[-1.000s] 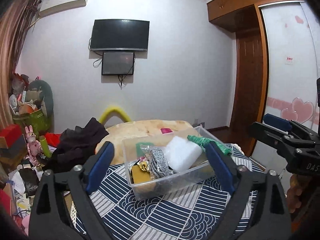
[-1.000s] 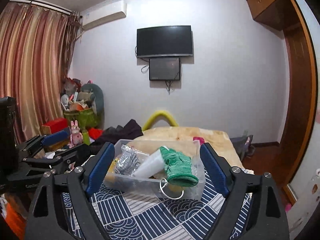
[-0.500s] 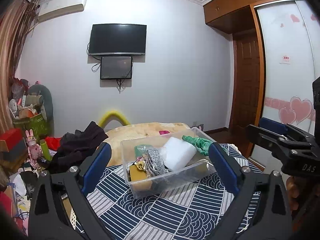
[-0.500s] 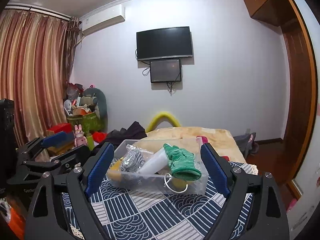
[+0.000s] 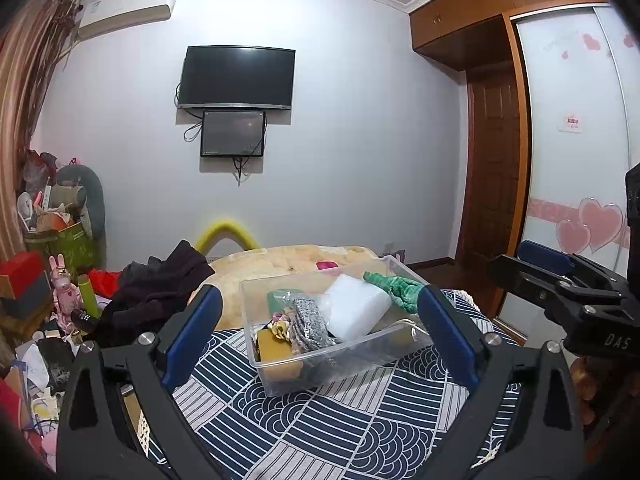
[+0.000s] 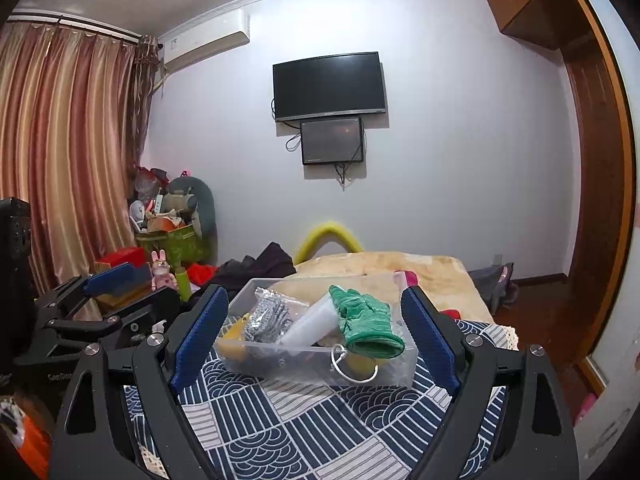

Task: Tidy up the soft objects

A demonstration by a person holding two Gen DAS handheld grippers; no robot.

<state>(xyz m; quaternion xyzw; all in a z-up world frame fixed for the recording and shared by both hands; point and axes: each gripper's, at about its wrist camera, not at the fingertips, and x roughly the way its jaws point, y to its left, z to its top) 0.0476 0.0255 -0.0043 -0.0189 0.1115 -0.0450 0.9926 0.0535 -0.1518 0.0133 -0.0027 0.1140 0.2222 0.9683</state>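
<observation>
Left wrist view: the left gripper (image 5: 318, 336) is held with its blue-padded fingers spread wide, nothing between them, above a navy and white patterned cloth (image 5: 340, 416). A clear plastic bin (image 5: 320, 372) is seen resting on that cloth, framed between the two fingers but not touched by them. Inside the bin are noted a white foam block (image 5: 356, 306), a grey speckled item in a clear bag (image 5: 310, 322), a yellow-brown item (image 5: 274, 346) at the near left corner, and a green glove (image 5: 396, 286) draped over the far right rim. The right gripper (image 5: 560, 292) is seen at the right edge of this view, well apart from the bin.

Right wrist view: the right gripper (image 6: 314, 336) is likewise spread, empty, with the bin (image 6: 304, 364) lying between and beyond its fingers, untouched. The green glove (image 6: 366, 324) is recorded hanging over the near wall, beside the foam block (image 6: 310, 324) and the bagged grey item (image 6: 266, 316). A white cord loop (image 6: 352, 364) lies against the bin's front wall. The left gripper (image 6: 96, 300) appears at the left edge; whether its fingers are apart cannot be told from this view.

Background: a wall-mounted television (image 6: 329, 85) and a beige blanket (image 6: 424, 276) behind the bin.
</observation>
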